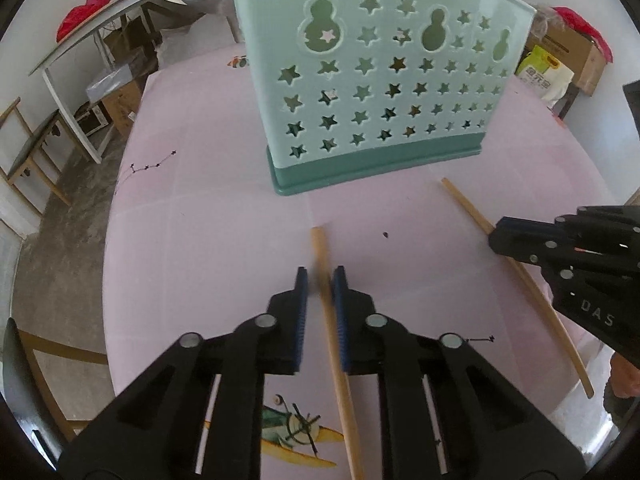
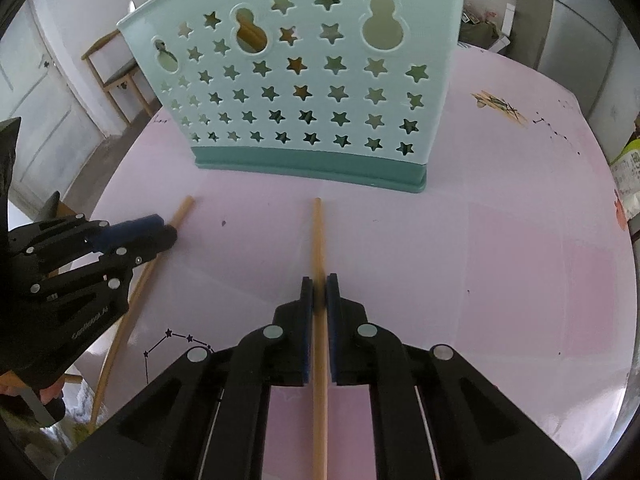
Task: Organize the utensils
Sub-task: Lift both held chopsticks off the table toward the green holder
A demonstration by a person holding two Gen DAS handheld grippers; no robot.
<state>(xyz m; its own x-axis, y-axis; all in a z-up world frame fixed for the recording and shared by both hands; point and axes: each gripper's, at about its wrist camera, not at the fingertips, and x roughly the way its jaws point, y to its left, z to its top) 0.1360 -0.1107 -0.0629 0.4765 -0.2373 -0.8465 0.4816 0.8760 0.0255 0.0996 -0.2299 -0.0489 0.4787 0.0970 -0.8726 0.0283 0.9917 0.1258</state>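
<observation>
A teal utensil holder [image 1: 380, 80] [image 2: 300, 92] with star cut-outs stands upright on the pink table [image 1: 208, 232] [image 2: 500, 240]. Two wooden chopsticks lie in front of it. In the left wrist view my left gripper [image 1: 320, 276] is shut on the left chopstick [image 1: 318, 240], which runs back between the pads. The right wrist view shows that gripper [image 2: 168, 230] pinching the same stick [image 2: 182, 210] near its far end. My right gripper [image 2: 319, 282] is shut on the right chopstick [image 2: 318, 232], which points straight at the holder. From the left it [image 1: 494, 236] is seen clamped on that stick [image 1: 464, 200].
The table's rounded edge drops to a concrete floor on the left, where a wooden chair [image 1: 32, 148] and a white desk [image 1: 80, 44] stand. Cardboard boxes and a bag [image 1: 544, 72] sit behind on the right. A hand [image 2: 52, 392] holds the left gripper.
</observation>
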